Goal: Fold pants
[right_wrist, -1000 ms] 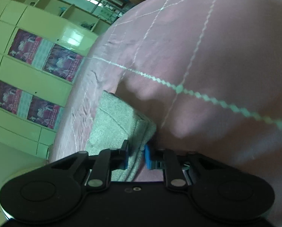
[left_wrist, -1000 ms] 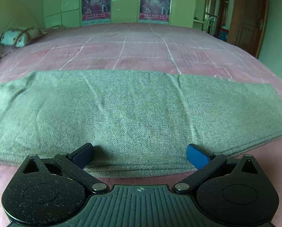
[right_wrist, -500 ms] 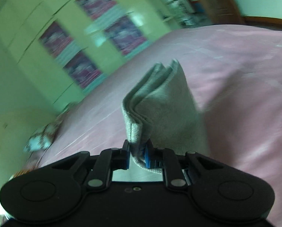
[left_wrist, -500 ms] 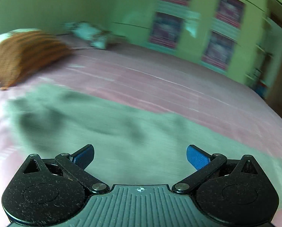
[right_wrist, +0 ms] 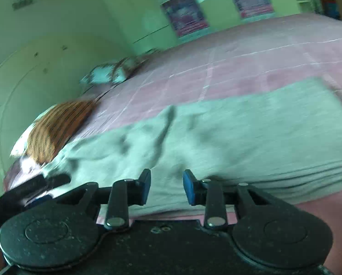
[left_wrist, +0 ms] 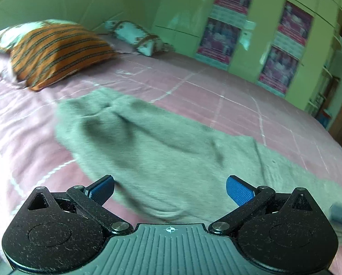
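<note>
Black claw point(left_wrist: 169, 189) frames, blue ribbed pads point(left_wrist: 239, 192), silver screws.

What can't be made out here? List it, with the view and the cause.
- Pants: waistband or cuffs unreadable in both views, motion blur; the near edge sits behind the left claw.
- Right claw: its body hides the fabric's near edge, so contact is unclear.
- Posters: print too blurred, both views.
- Grey object: left view, cut off by the frame edge.
- Striped pillow: smeared in the right view.
</note>
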